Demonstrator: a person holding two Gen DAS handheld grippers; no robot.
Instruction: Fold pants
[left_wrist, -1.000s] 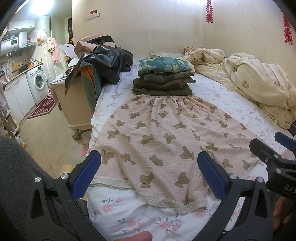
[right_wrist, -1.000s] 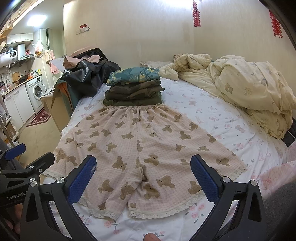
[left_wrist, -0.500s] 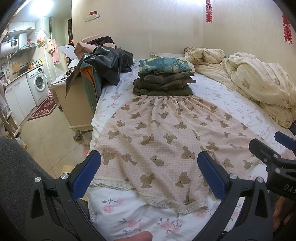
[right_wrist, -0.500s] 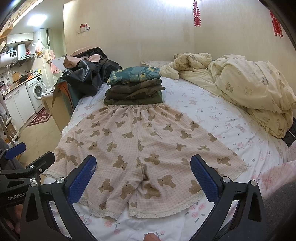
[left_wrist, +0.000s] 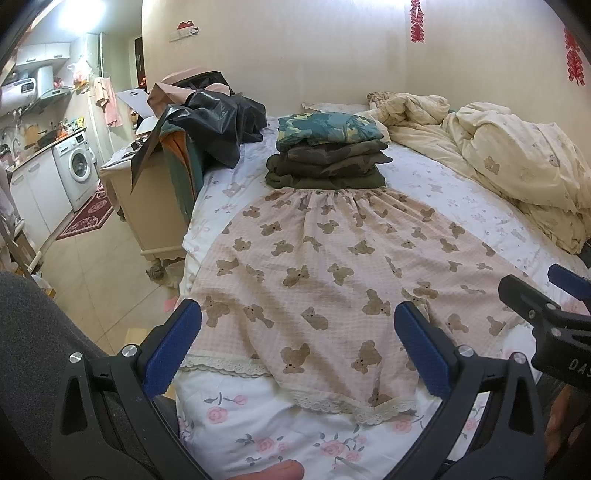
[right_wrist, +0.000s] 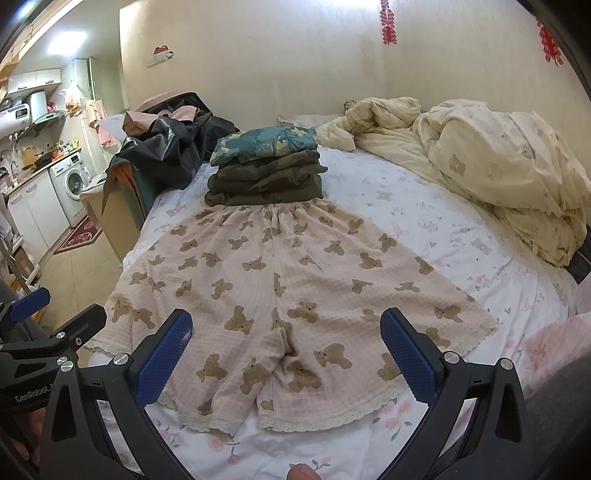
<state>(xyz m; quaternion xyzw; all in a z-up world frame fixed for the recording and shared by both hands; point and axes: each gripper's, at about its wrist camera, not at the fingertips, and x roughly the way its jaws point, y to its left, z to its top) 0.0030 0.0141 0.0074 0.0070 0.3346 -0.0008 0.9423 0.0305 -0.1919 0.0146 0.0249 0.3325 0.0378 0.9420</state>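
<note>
In the left wrist view, the left gripper (left_wrist: 295, 347) hangs above the near edge of the bed (left_wrist: 258, 435) with its blue-padded jaws spread wide and nothing between them. Beneath it the pink bear-print pants (left_wrist: 332, 266) lie spread flat on the floral sheet, waistband at the far end and lace-trimmed hems nearest the camera. The waistband touches a stack of folded camouflage clothes (left_wrist: 327, 155). A rumpled cream duvet (left_wrist: 517, 166) is heaped along the right side of the bed, and dark garments (left_wrist: 218, 125) are piled on a cabinet to the left. A washing machine (left_wrist: 77, 170) stands in the kitchen area beyond. Part of the right gripper (left_wrist: 546, 317) shows at the right edge. In the right wrist view, the right gripper (right_wrist: 286, 350) is likewise held wide apart and grips nothing, poised over the hem end of the pants (right_wrist: 295, 280), whose two legs meet at a central seam and fan outward. The folded stack (right_wrist: 266, 170) sits at the waistband, the duvet (right_wrist: 498, 158) lies to the right, and the left gripper (right_wrist: 44, 332) appears at the left edge.
</note>
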